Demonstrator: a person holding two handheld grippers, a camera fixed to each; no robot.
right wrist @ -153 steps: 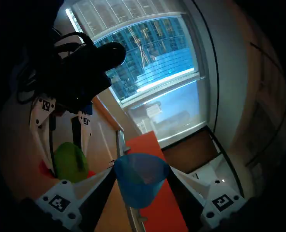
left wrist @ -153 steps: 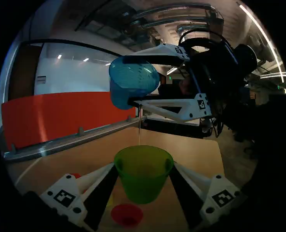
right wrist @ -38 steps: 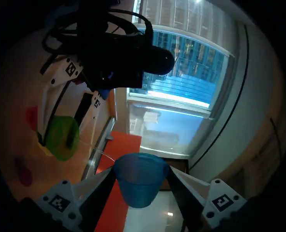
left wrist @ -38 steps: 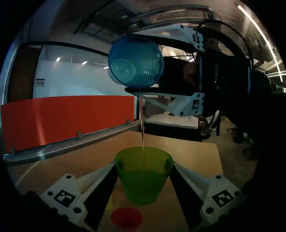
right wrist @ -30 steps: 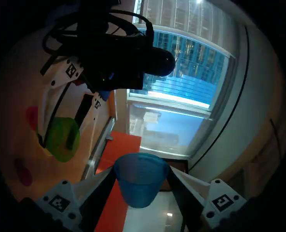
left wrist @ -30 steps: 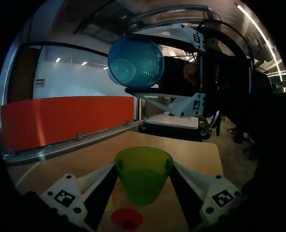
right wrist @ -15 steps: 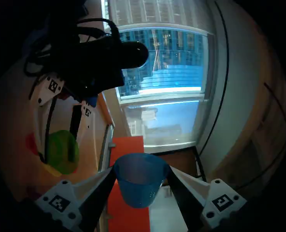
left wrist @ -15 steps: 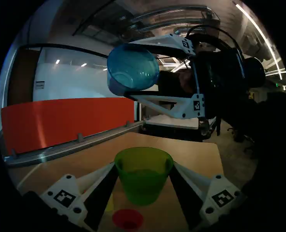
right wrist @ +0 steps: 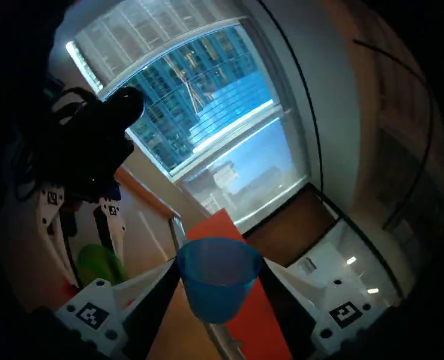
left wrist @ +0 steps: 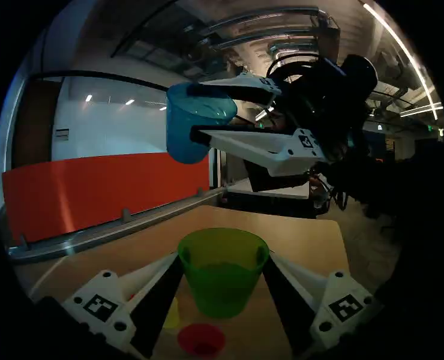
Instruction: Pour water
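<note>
The translucent blue plastic cup (right wrist: 218, 288) sits clamped between the white fingers (right wrist: 126, 294) of the right gripper (right wrist: 219, 273). In the left gripper view it hangs high above and beyond the translucent green plastic cup (left wrist: 223, 282), nearly upright, mouth up, its long axis close to vertical. There the right gripper reaches in from the right, fingers roughly level. The green cup stands upright, mouth up, clamped between the left gripper's (left wrist: 223, 264) fingers over the pale wooden worktop (left wrist: 306, 240). A small red cup (left wrist: 201, 341) sits nearer, and an orange partition panel (left wrist: 102, 186) runs far left.
</note>
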